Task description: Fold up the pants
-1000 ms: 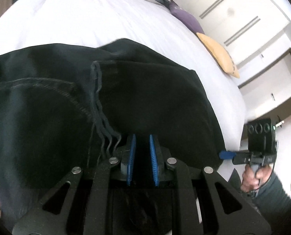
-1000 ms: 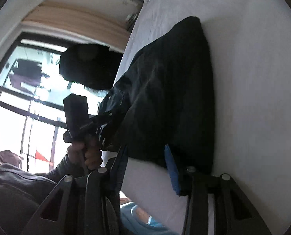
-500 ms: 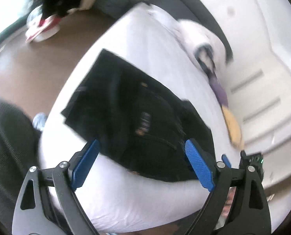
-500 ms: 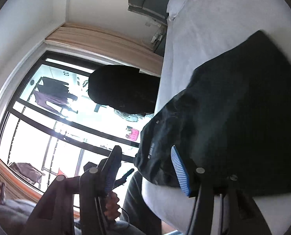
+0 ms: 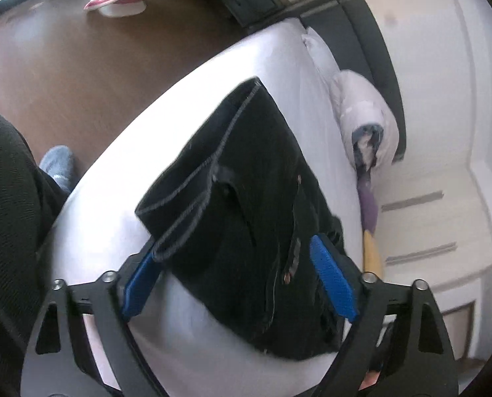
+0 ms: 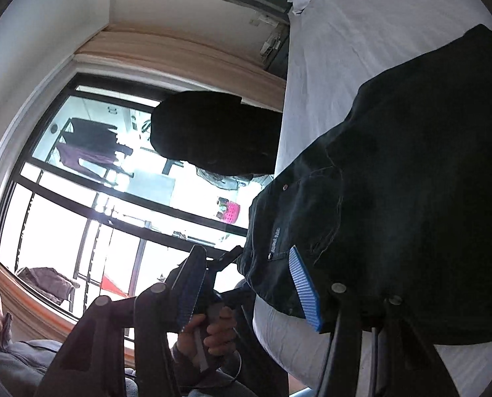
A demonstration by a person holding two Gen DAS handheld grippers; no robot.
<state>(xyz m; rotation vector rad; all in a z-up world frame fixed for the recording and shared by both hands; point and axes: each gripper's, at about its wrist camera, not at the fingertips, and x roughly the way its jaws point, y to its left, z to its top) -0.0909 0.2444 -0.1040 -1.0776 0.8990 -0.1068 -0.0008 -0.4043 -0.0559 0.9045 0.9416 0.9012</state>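
Blue-padded fingers [image 5: 332, 281] apart, gripping nothing, over pants [image 5: 246, 218].

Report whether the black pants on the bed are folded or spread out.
Folded. The black pants lie as a compact stack on the white bed; hemmed leg ends are doubled back over the waist part, not stretched out.

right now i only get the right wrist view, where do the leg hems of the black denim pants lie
Observer: the grey-stitched leg hems lie on top of the folded black denim pants, on the side toward the brown floor.
Operator: anything beyond the pants
Observer: a purple cushion and a yellow cushion lie at the white bed's far edge.
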